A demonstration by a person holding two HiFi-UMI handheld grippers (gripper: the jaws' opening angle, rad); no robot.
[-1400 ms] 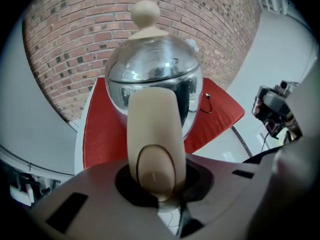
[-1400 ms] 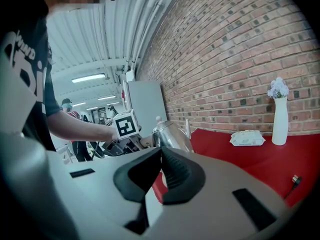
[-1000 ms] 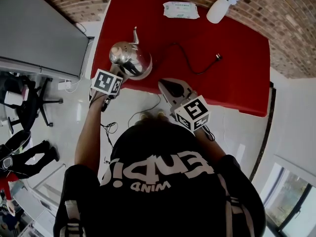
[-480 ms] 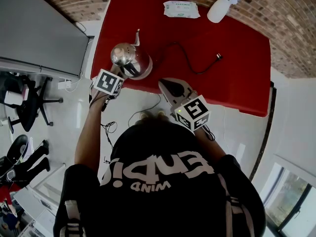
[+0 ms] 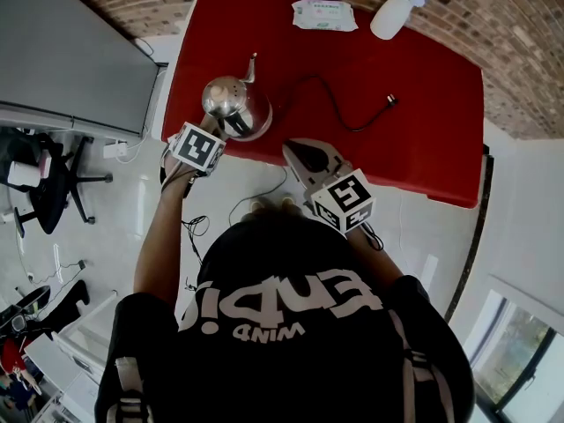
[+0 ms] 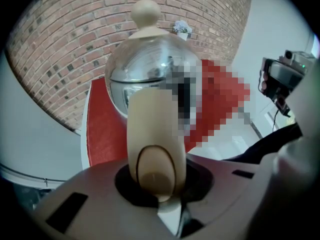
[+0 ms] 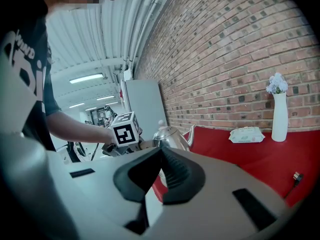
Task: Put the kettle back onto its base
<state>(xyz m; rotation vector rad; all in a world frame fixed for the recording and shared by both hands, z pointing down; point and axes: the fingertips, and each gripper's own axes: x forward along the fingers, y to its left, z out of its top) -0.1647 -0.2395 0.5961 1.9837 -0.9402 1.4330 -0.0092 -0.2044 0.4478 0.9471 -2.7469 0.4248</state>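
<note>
The left gripper (image 6: 158, 184) is clamped on the cream handle (image 6: 152, 129) of the kettle (image 5: 231, 100). The kettle stands upright near the left front corner of the red table (image 5: 414, 148), and a black cord (image 5: 328, 106) ends under it. The right gripper (image 7: 161, 156) is empty with its jaws together, and hangs just off the table's front edge.

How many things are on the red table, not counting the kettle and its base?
3. A pack of wipes lies at the far edge, a white vase stands right of it, and a black cable lies near the middle. The kettle may hide more.
</note>
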